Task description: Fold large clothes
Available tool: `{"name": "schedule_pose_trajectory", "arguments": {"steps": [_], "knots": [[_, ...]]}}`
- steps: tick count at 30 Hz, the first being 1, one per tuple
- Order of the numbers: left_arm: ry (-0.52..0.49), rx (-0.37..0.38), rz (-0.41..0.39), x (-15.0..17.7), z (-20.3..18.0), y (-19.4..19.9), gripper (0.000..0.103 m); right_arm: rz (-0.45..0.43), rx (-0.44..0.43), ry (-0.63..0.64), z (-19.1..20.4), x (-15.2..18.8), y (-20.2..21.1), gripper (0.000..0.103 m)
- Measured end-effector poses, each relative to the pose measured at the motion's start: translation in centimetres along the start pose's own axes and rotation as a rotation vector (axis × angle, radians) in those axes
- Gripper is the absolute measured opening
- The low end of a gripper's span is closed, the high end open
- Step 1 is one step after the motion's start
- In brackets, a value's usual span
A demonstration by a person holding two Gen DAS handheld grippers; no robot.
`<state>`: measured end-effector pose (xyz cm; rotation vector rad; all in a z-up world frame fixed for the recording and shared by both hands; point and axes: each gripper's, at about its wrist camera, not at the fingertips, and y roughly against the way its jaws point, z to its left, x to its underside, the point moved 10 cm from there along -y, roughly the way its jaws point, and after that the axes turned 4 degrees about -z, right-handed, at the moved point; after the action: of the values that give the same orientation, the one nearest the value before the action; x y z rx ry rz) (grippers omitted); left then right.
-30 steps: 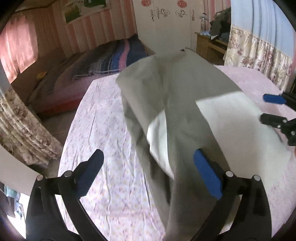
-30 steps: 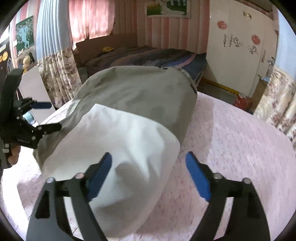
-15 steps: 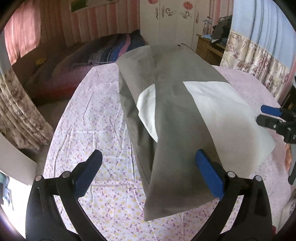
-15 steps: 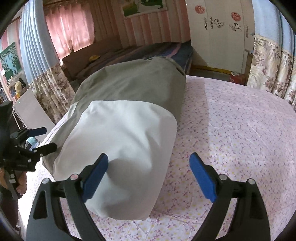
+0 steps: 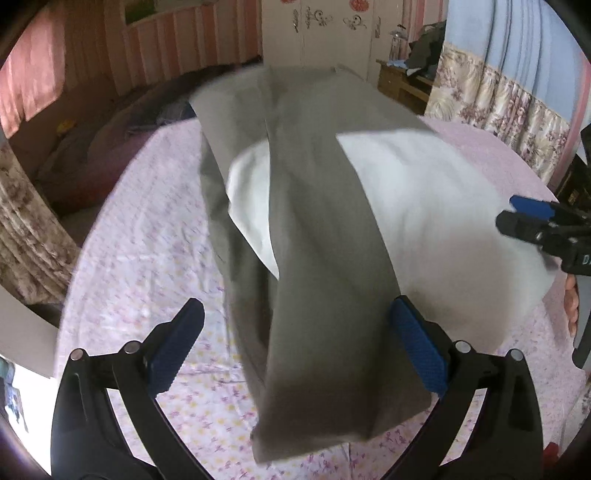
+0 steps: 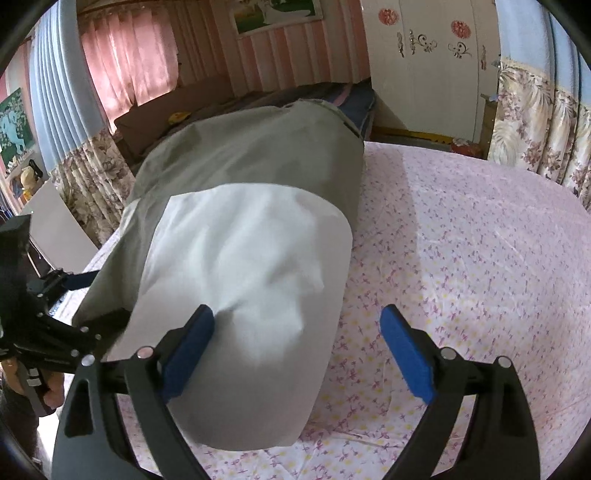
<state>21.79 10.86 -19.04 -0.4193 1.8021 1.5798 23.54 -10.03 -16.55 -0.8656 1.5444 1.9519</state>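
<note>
A large grey garment [image 5: 314, 221] with a white lining panel [image 5: 424, 203] lies lengthwise on the pink flowered bed sheet [image 5: 147, 258]. A grey flap runs down across the white panel. My left gripper [image 5: 299, 349] is open, and the flap's near end lies between its blue pads without being pressed. In the right wrist view the white panel [image 6: 251, 251] covers the near end of the garment [image 6: 258, 166]. My right gripper [image 6: 297, 332] is open over the panel's right edge, its jaws opening and gripping nothing. Each gripper shows in the other's view: the right gripper [image 5: 517, 216], the left gripper [image 6: 92, 299].
A second bed with a dark striped blanket [image 5: 122, 140] stands beyond the sheet. A white wardrobe [image 5: 317, 29], a wooden desk [image 5: 402, 85] and floral curtains [image 5: 509, 110] line the far side. A white board [image 6: 62, 229] leans at the left. The sheet [image 6: 480, 258] stretches right of the garment.
The garment has dropped and settled flat on the bed, with the grey flap now lying across the white panel. Both grippers have sunk closer to it, and the right jaws stand a little wider.
</note>
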Motion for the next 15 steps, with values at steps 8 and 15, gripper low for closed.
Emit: {"name": "schedule_pose_trajectory", "arguments": {"steps": [8,15], "knots": [[0.056,0.109,0.035,1.7,-0.5,-2.4,0.100,-0.043,-0.030,-0.083,-0.6,2.0,-1.1,0.094],[0.110,0.220,0.059,1.6,-0.9,-4.0,0.099,0.009,-0.083,-0.017,1.9,2.8,-3.8,0.087]]}}
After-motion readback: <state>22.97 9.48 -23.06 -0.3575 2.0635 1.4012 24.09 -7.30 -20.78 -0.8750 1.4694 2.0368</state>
